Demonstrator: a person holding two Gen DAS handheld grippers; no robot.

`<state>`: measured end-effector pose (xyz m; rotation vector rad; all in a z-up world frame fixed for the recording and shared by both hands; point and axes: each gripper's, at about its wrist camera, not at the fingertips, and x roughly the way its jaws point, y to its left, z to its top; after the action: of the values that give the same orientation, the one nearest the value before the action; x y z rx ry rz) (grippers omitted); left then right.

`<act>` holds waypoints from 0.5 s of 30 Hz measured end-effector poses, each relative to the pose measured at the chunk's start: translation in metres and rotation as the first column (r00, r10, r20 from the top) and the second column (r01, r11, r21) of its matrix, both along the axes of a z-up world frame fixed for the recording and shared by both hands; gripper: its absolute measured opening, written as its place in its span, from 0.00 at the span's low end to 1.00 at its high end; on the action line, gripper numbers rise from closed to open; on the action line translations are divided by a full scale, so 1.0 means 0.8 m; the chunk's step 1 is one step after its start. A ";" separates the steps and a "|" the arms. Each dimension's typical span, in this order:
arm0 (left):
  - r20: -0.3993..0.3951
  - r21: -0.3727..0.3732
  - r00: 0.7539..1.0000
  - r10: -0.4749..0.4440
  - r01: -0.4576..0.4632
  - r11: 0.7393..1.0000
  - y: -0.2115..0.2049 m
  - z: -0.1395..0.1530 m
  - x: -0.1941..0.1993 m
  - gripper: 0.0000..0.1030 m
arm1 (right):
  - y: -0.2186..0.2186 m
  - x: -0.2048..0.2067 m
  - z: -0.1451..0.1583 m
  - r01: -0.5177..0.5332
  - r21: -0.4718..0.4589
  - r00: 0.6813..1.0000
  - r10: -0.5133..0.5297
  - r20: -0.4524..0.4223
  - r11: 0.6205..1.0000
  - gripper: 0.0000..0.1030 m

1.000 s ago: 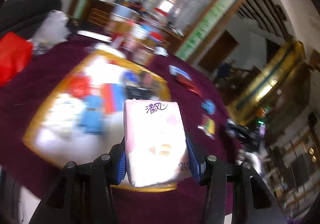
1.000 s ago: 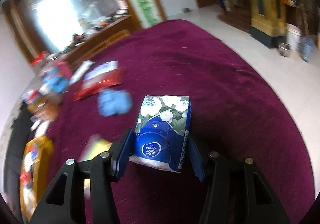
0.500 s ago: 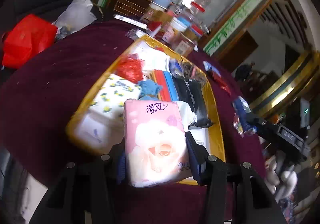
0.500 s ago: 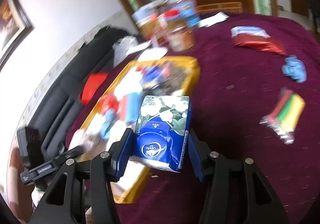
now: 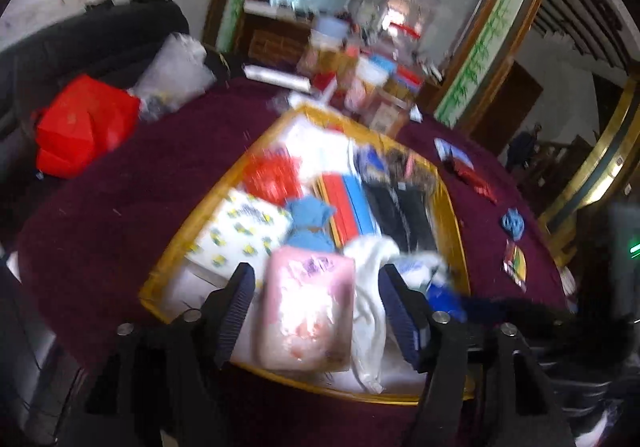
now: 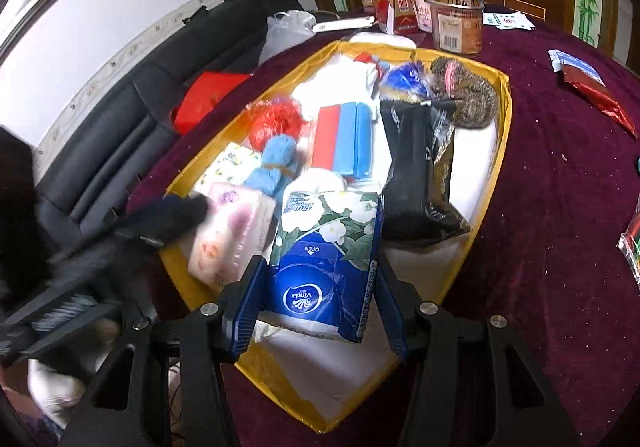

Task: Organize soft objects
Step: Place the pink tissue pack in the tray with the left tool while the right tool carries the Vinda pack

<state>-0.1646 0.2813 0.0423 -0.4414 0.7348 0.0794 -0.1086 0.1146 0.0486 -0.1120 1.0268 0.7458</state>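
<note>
Your left gripper (image 5: 316, 311) is opening, its pads clear of the pink tissue pack (image 5: 306, 311) now in the yellow tray (image 6: 505, 119). Your right gripper (image 6: 318, 307) clamps a blue tissue pack (image 6: 324, 259) above the tray. The tray is nearly full; a few items remain on the maroon tablecloth (image 6: 560, 175). A dark sofa (image 6: 132, 95) sits behind.

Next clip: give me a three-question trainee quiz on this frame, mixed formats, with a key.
1. True or false: the right tool grips a blue floral tissue pack.
2. Where does the pink tissue pack lie? A) in the yellow tray B) on the sofa C) on the floor
3. Fill in: the left tool's jaws are ____ around the pink pack.

Key: 1 true; 2 A; 3 opening, pads off it.
</note>
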 end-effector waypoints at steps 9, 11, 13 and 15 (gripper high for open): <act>0.111 0.186 0.989 0.101 -0.121 0.975 -0.007 0.038 -0.032 0.77 | -0.004 -0.004 0.000 0.063 -0.100 0.989 -0.048 0.138 0.993 0.58; 0.113 0.203 0.988 0.101 -0.123 0.971 -0.010 0.038 -0.031 0.79 | -0.007 -0.007 0.005 0.066 -0.091 0.988 -0.053 0.148 0.994 0.65; 0.112 0.212 0.989 0.095 -0.118 0.970 -0.012 0.037 -0.031 0.80 | -0.010 -0.011 0.012 0.078 -0.085 0.981 -0.061 0.183 0.993 0.70; 0.110 0.219 0.990 0.090 -0.113 0.969 -0.012 0.036 -0.030 0.82 | -0.012 -0.015 0.018 0.079 -0.075 0.977 -0.062 0.205 0.994 0.70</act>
<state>-0.1884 0.2714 0.0714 -0.2640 0.5967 0.2331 -0.1204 0.1053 0.0630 -0.2172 0.8623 0.6136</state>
